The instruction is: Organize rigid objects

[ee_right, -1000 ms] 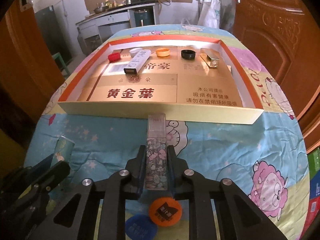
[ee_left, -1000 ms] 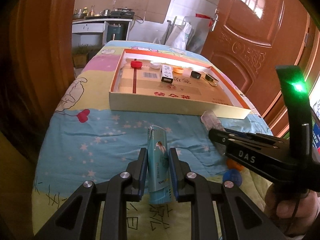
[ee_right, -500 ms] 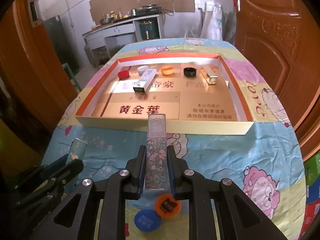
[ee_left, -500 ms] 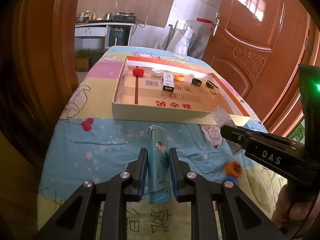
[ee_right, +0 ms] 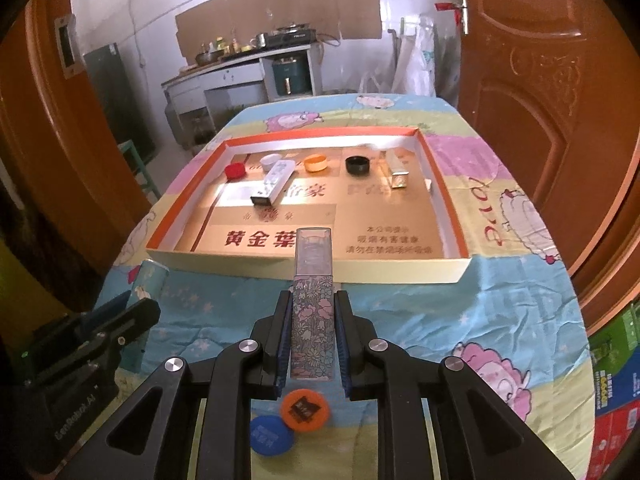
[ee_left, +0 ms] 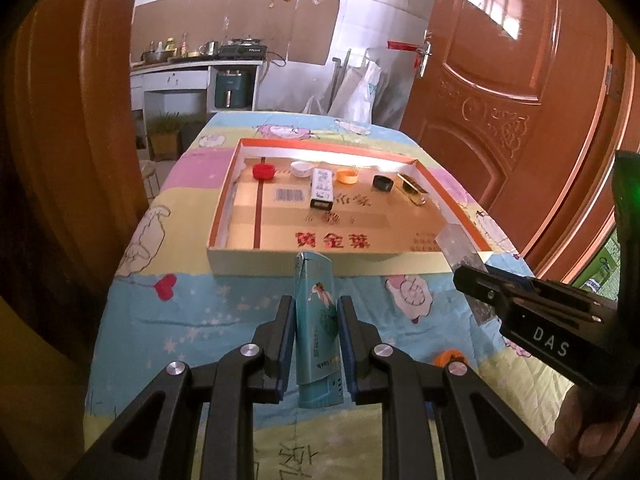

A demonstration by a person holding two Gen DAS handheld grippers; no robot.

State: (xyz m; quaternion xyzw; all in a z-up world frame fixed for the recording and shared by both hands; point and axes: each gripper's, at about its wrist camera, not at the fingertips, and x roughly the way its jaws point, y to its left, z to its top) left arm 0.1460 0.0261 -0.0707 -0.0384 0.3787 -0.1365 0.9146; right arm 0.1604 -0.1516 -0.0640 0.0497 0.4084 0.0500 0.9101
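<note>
Clamping a teal lighter (ee_left: 318, 328) between its 2 fingers, the left gripper (ee_left: 314, 320) is hovering above the patterned cloth (ee_left: 224, 312). The right gripper (ee_right: 311, 320) is squeezing a floral lighter (ee_right: 312, 312) the same way, just near of the cardboard tray (ee_right: 360, 274). Farther off, 4 caps and 2 lighters are sitting along the tray's far side. An orange cap (ee_right: 305, 406) and a blue cap (ee_right: 271, 434) are lying on the cloth beneath the right gripper.

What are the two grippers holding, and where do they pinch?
Left gripper: teal lighter, pinched at its lower body. Right gripper: flowery lighter, pinched around its lower half.
</note>
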